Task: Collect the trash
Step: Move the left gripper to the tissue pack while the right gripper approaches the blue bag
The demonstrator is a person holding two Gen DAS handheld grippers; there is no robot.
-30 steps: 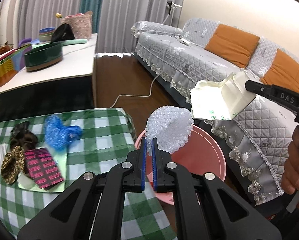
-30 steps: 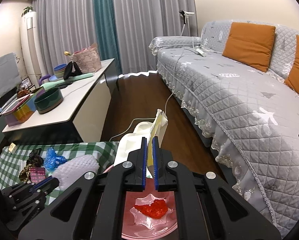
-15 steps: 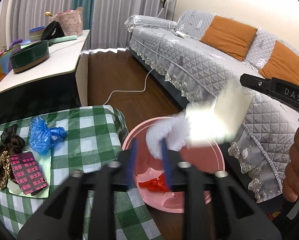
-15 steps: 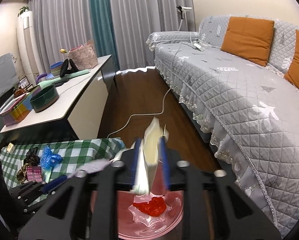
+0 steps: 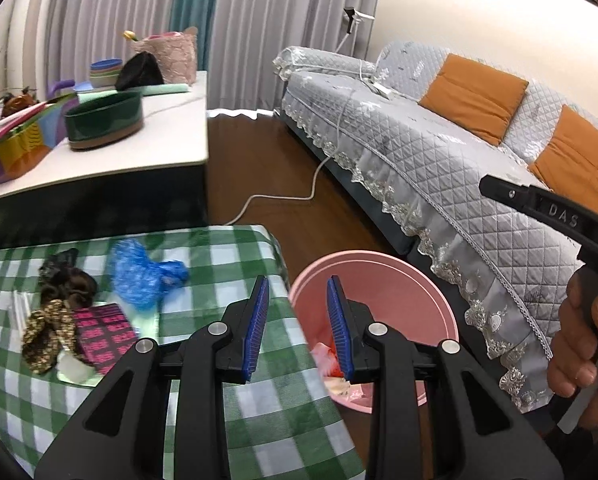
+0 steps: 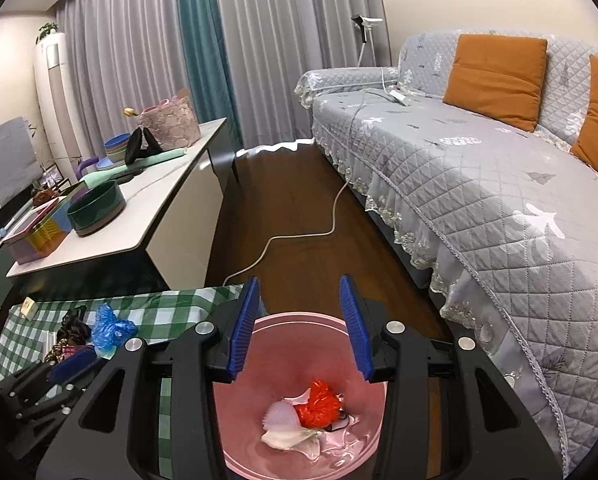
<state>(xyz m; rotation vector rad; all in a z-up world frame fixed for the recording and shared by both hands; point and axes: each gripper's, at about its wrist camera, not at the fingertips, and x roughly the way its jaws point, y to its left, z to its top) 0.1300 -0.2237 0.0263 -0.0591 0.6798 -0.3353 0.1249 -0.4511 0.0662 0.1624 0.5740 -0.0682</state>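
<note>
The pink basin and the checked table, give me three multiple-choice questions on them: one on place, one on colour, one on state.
1. Where is the pink basin?
A. on the sofa
B. on the floor beside the checked table
C. on the white counter

2. What colour is the crumpled bag on the table?
A. blue
B. yellow
C. white

3. What is between the right hand-held gripper pads?
A. a carton
B. red wrapper
C. nothing

Answers: 1 B, it stands low at the table's edge; 2 A, it is clearly blue; 3 C, the open pads show only the basin below.
</note>
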